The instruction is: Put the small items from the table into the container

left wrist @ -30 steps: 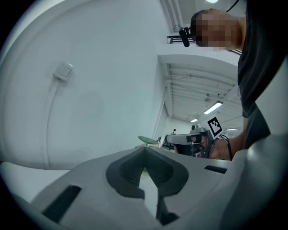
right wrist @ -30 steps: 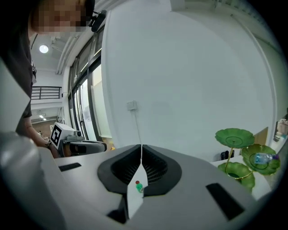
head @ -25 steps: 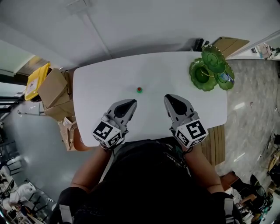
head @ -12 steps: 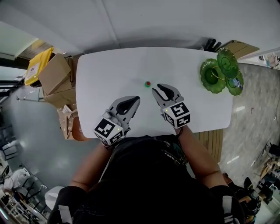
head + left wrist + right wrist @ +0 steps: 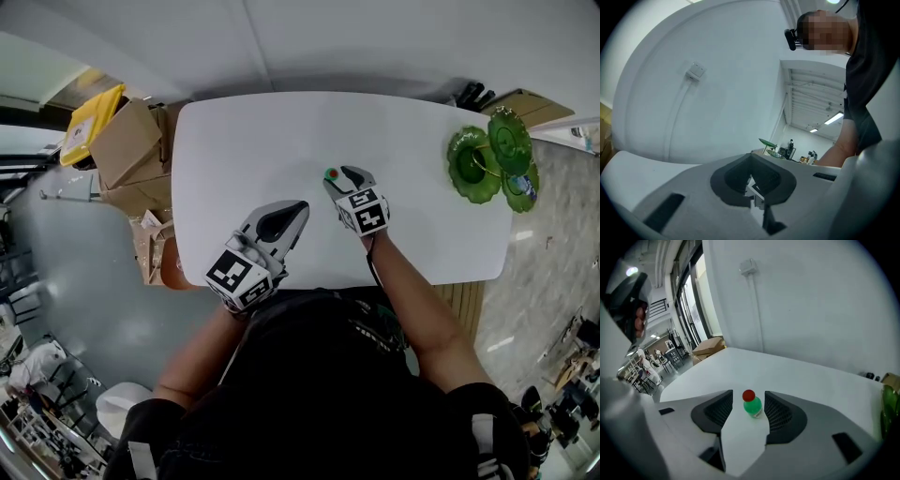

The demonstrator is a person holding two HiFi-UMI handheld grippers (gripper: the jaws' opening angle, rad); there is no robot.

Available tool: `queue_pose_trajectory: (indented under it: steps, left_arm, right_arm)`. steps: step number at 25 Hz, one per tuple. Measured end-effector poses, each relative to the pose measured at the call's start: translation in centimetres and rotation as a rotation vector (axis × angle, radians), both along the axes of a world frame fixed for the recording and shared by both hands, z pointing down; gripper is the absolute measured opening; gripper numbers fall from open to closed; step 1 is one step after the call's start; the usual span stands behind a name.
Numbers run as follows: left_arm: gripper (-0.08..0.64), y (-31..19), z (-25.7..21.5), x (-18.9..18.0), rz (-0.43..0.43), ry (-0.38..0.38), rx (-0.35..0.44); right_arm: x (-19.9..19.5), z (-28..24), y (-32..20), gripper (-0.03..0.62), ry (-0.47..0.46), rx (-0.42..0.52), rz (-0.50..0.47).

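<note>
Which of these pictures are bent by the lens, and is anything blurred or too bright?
Head view: strong fisheye, the table edges bow, all sharp. Left gripper view: dark round corners, the wall curved, a mosaic patch at top right. Right gripper view: same dark corners; the bottle is sharp, no glare.

It looked like an open office or lab hall: a white table (image 5: 262, 141) stood against a bare white wall (image 5: 375, 37) with a surface cable duct (image 5: 755, 305). Cardboard boxes (image 5: 131, 155) sat off its left edge, and strip lights (image 5: 833, 118) and glazed partitions (image 5: 691, 296) showed beyond.
</note>
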State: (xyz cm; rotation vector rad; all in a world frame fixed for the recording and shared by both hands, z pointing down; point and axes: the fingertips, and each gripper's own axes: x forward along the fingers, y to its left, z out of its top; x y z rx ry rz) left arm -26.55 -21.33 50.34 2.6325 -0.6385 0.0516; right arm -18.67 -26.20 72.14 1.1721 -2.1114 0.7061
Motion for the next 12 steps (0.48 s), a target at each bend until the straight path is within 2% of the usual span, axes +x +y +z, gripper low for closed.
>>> queue_pose_trajectory:
  steps: [12]
  left_arm:
    - [0.006,0.7,-0.2,-1.4,-0.025,-0.028,0.016]
  right_arm:
    - [-0.5,5.1,-0.3,0.203,0.106,-0.099,-0.062]
